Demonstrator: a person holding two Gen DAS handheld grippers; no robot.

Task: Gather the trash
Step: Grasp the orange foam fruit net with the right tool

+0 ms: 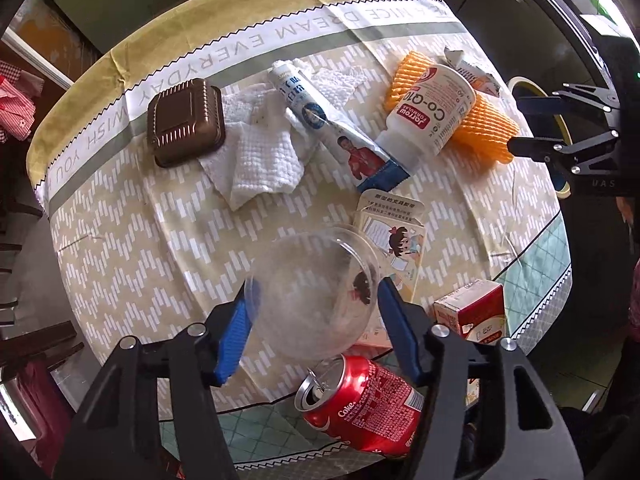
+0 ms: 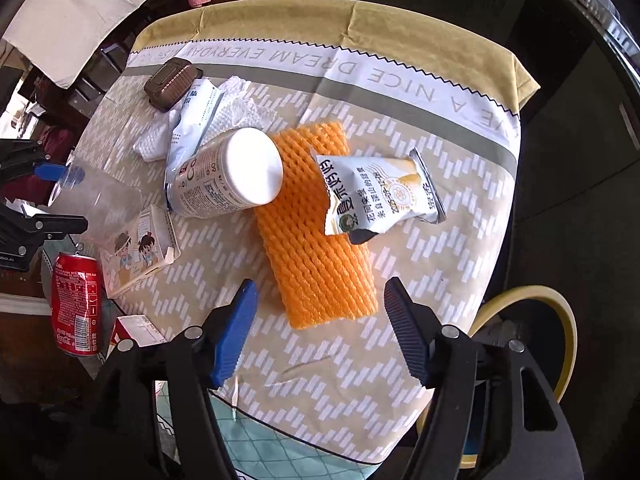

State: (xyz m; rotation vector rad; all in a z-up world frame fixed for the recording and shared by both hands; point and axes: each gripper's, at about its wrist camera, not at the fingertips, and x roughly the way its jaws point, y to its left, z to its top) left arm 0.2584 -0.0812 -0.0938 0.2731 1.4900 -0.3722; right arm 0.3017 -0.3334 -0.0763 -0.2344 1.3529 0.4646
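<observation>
A clear plastic cup (image 1: 308, 292) lies on its side on the patterned tablecloth (image 1: 160, 248), and my left gripper (image 1: 312, 300) is shut on it, blue pads (image 1: 236, 320) pressing both sides. A red Coke can (image 1: 360, 404) lies just below it. In the right wrist view my right gripper (image 2: 320, 292) stands open over the near end of an orange foam net (image 2: 312, 232), gripping nothing. A torn snack wrapper (image 2: 380, 196) rests on the net, beside a white supplement bottle (image 2: 232, 176).
A toothpaste tube (image 1: 332, 132), white tissues (image 1: 264, 160), a brown lidded box (image 1: 186, 122), a cartoon carton (image 1: 396, 240) and a red-and-white carton (image 1: 472, 312) litter the table. A yellow-rimmed bin (image 2: 532, 320) stands off the table's right edge.
</observation>
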